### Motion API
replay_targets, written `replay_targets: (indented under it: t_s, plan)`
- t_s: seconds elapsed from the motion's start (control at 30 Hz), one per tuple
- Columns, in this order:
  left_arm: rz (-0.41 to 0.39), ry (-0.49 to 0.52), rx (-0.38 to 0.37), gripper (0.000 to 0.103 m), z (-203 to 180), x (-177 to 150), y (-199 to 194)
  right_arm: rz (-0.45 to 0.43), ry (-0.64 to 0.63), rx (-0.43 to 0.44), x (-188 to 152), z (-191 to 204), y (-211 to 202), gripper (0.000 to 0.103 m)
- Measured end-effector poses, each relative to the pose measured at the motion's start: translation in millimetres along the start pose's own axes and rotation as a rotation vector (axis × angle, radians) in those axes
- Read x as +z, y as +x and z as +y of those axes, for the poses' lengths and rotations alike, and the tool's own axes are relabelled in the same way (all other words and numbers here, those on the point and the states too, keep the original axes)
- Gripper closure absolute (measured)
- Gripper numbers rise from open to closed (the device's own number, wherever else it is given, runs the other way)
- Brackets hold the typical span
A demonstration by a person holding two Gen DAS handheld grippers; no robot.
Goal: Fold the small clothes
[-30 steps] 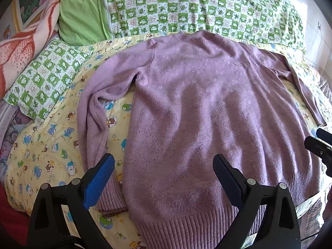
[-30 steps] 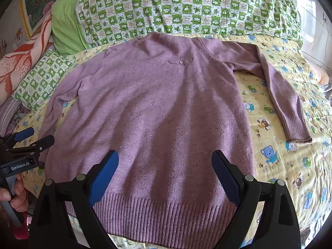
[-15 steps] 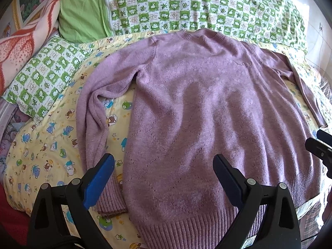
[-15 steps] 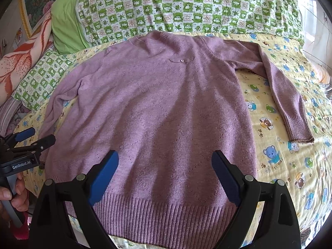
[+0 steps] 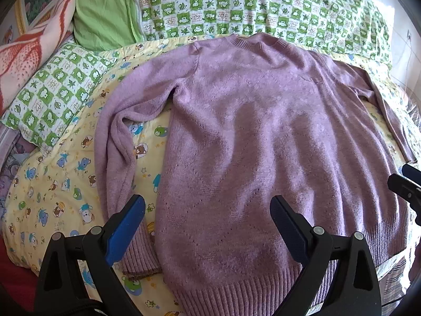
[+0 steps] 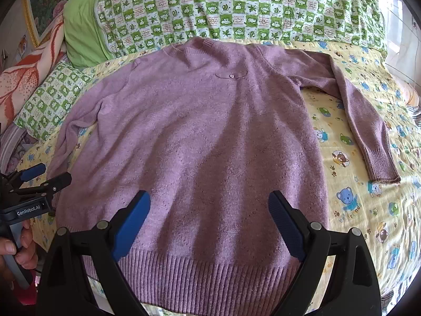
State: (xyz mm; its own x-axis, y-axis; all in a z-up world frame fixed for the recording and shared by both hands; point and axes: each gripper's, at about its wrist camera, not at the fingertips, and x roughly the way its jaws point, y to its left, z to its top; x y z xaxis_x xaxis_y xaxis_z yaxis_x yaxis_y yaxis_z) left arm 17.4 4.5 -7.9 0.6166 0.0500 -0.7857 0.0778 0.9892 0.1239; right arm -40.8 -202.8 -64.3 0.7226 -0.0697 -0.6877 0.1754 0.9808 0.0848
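Note:
A mauve knitted sweater [image 5: 250,137] [image 6: 200,137] lies flat and face up on the bed, collar at the far side, ribbed hem nearest me. Its left sleeve [image 5: 115,158] runs down beside the body to a ribbed cuff [image 5: 139,258]; the right sleeve [image 6: 363,121] slants out and ends in a cuff [image 6: 381,166]. My left gripper [image 5: 208,226] hovers open above the lower left of the sweater, holding nothing. Just as wide open and empty, my right gripper [image 6: 209,221] hangs over the middle of the hem. Each gripper also shows at the edge of the other's view.
The sweater rests on a yellow bedsheet with cartoon bears [image 6: 355,210]. A green checked quilt [image 6: 236,8] lies behind the collar, a green checked pillow [image 5: 52,92] and a red-patterned blanket [image 5: 29,52] at the left. A hand [image 6: 18,247] holds the left gripper's handle.
Both cameras have drifted slightly forward and up over the sweater. The sweater has not moved and both grippers stay open.

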Motion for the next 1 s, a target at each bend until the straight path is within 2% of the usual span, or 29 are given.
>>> replay_targets:
  t_s: [0.27,0.37,0.5,1.0]
  plan:
    - [-0.028,-0.028,-0.003,0.007,2.4,4.3,4.4,0.013,-0.011,0.007,3.0,1.9,3.8,0.012]
    - [-0.037,-0.016,0.017,0.007,1.7,6.0,4.9,0.014,-0.012,0.009,3.5,1.6,4.3,0.012]
    - [0.007,-0.009,0.012,0.007,0.5,6.4,9.1,0.015,-0.009,0.008,3.6,1.8,4.7,0.012]
    - [0.023,-0.013,0.029,0.007,-3.0,16.4,22.8,0.021,0.002,0.007,8.2,-8.5,9.1,0.012]
